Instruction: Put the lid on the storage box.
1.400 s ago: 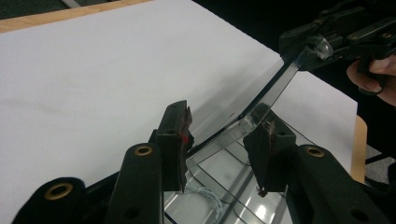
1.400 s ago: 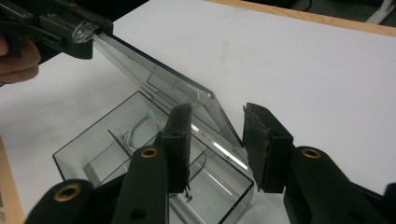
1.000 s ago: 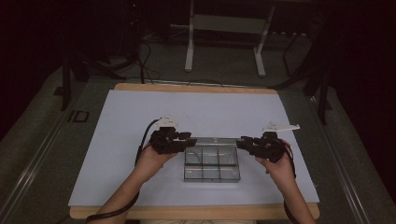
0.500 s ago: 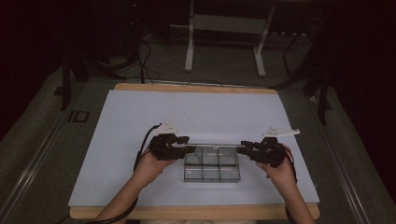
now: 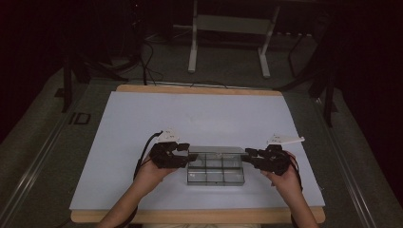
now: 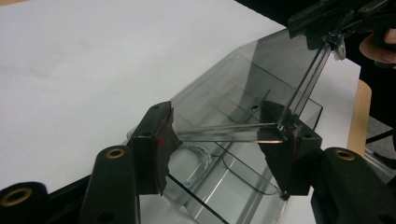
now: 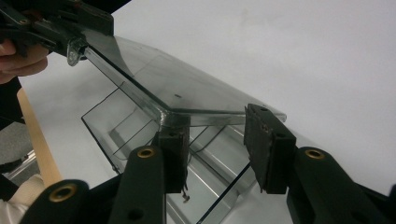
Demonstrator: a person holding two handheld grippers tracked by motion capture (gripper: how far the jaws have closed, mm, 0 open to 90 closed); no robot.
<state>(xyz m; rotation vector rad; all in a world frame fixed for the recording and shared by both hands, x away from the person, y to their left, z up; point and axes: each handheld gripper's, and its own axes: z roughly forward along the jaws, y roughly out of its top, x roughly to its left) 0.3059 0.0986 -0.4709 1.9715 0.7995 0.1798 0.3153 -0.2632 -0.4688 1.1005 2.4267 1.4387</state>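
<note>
White sheeting (image 5: 142, 142) is covering the wooden table in front of you, with a dark room and a metal stand (image 5: 228, 38) sitting beyond its far edge. Near your side, the clear compartment box (image 5: 216, 172) is lying between your two hands, its hinged lid (image 5: 216, 150) tilted up off the tray.

Your left gripper (image 5: 189, 155) is reaching in at the box's left end. Along its own jaws, the lid's corner (image 6: 280, 130) is sitting between them, resting against one finger while the other finger (image 6: 156, 135) is standing apart from the plastic; those jaws have just been opening.

Your right gripper (image 5: 248, 156) is meeting the box's other end. In the right gripper view, the lid's near edge (image 7: 210, 114) is crossing between the jaws, one finger (image 7: 173, 144) right under the corner, the other (image 7: 266, 140) standing apart beside it; these jaws have been opening too. Whether the near finger is truly pressing the lid, you can't tell from here.
</note>
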